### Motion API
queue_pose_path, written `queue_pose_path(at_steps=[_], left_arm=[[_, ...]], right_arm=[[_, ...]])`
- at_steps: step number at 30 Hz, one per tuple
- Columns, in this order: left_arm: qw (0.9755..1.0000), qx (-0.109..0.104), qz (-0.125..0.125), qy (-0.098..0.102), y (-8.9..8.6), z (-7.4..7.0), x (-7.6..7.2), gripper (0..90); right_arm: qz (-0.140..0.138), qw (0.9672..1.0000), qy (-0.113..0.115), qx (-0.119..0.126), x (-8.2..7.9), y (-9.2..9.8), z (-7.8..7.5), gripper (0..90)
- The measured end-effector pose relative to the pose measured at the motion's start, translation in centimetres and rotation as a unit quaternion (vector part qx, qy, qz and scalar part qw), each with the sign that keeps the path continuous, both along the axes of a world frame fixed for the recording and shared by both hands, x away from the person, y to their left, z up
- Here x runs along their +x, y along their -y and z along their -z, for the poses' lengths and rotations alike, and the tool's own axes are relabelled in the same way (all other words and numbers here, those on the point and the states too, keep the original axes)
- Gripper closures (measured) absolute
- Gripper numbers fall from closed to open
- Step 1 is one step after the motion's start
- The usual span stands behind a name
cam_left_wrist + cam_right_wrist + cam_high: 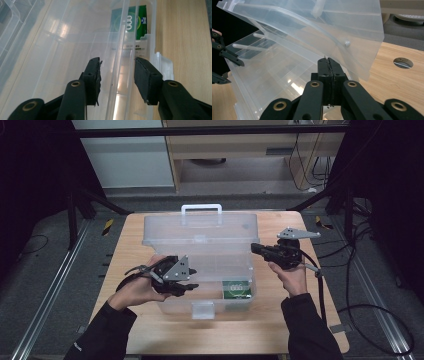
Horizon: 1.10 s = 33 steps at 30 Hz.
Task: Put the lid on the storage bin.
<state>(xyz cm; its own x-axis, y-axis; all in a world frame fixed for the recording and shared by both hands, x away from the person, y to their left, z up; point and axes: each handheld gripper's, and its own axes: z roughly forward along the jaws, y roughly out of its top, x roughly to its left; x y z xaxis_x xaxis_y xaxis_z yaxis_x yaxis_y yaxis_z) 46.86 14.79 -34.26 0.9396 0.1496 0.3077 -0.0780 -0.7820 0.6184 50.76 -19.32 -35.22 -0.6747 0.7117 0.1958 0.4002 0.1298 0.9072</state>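
Left gripper (117,75) fingers astride box (165,232) wall, apparently untouched

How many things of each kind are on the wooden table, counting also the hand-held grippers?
Clear plastic storage box: 1
Green packet inside the box: 1
Hand-held grippers, left hand-held gripper and right hand-held gripper: 2
Total: 4

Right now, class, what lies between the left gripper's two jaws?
In the left gripper view, the clear box's front wall stands between the open jaws of the left gripper; neither pad touches it. A green packet sits farther along inside.
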Motion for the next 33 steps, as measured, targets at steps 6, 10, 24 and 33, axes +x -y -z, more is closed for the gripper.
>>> queue_pose_path(at_steps=[6,10,24,33], left_arm=[[0.9994,-0.026,-0.011,-0.018,-0.2,0.3,0.1,51.9],[0.9982,-0.047,-0.021,-0.030,-0.4,0.3,-0.1,50.0],[0.9942,-0.079,-0.061,-0.041,-1.5,0.2,-0.7,46.9],[0.9900,-0.099,-0.096,-0.031,-2.8,-0.5,-1.1,48.3]], right_arm=[[-0.001,1.0000,0.000,0.001,-0.2,0.0,0.2,89.6],[-0.002,1.0000,0.001,-0.002,-0.3,0.1,0.3,89.5],[-0.004,1.0000,0.000,-0.008,-0.6,0.1,0.4,89.8],[-0.005,0.9999,-0.001,-0.014,-0.7,0.0,0.4,89.8]])
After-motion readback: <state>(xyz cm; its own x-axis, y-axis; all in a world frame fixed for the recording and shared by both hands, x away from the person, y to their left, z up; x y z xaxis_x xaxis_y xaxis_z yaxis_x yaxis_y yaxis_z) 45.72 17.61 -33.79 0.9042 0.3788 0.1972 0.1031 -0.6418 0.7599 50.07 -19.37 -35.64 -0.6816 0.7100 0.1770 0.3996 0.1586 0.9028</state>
